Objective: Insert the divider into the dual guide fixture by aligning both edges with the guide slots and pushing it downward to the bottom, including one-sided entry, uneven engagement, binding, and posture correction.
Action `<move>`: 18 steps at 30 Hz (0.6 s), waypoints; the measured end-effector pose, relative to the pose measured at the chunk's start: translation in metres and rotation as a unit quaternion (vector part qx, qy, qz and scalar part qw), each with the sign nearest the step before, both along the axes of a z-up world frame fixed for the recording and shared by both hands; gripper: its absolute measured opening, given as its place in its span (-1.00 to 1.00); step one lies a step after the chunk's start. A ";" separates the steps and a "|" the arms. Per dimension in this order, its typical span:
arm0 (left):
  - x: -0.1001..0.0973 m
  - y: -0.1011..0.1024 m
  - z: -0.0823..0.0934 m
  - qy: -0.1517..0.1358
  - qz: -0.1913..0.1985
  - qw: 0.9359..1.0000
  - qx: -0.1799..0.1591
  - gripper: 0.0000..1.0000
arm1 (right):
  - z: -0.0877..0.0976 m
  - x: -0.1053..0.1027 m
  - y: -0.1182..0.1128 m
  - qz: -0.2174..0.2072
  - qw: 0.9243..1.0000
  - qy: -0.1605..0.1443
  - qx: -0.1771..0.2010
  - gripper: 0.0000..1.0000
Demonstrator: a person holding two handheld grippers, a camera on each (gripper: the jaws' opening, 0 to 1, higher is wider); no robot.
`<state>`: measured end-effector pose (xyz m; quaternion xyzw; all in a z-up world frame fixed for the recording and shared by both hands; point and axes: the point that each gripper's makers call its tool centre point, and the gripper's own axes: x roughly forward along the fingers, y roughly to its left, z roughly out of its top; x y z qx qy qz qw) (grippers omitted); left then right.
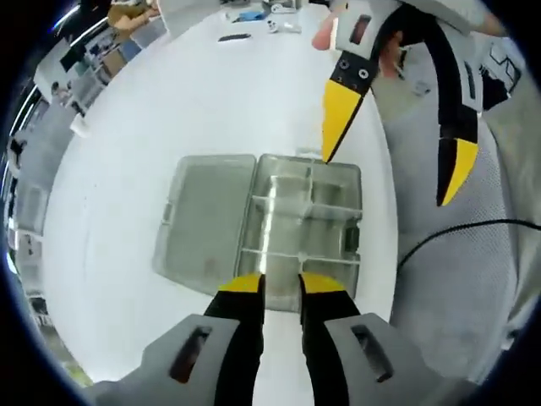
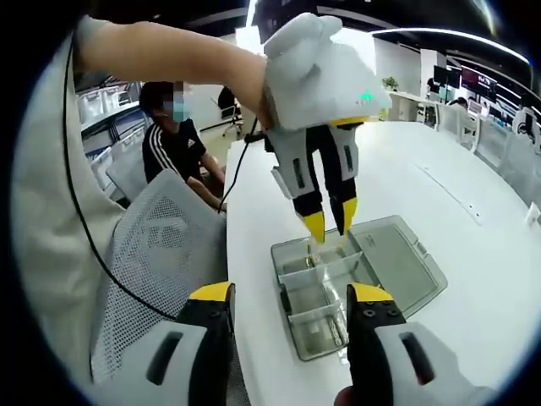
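Divider (image 2: 311, 244) between left hand-held gripper's (image 2: 329, 227) tips, above open box (image 2: 397, 254)

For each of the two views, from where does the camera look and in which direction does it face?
Left gripper view: rides on the left gripper, above the white table, looking down on the open clear box; the right gripper enters at upper right.
Right gripper view: rides on the right gripper, at the table's edge, looking across the box at the left gripper; the person's forearm shows.
Shared: box, table, each other's gripper.
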<state>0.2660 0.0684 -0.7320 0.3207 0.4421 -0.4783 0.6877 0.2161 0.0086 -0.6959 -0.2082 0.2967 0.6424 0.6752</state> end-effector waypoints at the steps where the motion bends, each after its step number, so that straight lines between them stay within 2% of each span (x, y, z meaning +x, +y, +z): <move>1: 0.000 0.004 0.000 -0.007 0.004 1.000 -0.002 -0.74 | 0.000 0.000 0.000 0.000 1.000 0.000 0.000 0.01; 7: -0.006 0.015 0.006 -0.017 0.063 0.997 -0.049 -0.73 | 0.002 -0.001 0.001 0.003 1.000 -0.003 -0.001 0.01; 11: -0.011 0.017 0.012 -0.030 0.076 0.994 -0.068 -0.69 | 0.002 -0.003 0.002 0.007 1.000 -0.004 -0.003 0.01; 13: -0.013 0.018 0.016 -0.040 0.090 0.991 -0.085 -0.68 | 0.002 -0.003 0.002 0.008 1.000 -0.006 -0.004 0.01; 16: -0.014 0.018 0.024 -0.053 0.132 0.982 -0.128 -0.66 | 0.001 -0.004 0.002 0.008 1.000 -0.008 -0.006 0.02; 17: -0.014 0.019 0.024 -0.054 0.137 0.980 -0.132 -0.64 | 0.001 -0.004 0.002 0.008 1.000 -0.007 -0.006 0.02; 18: -0.015 0.020 0.026 -0.057 0.154 0.976 -0.144 -0.62 | 0.001 -0.004 0.002 0.009 1.000 -0.007 -0.007 0.03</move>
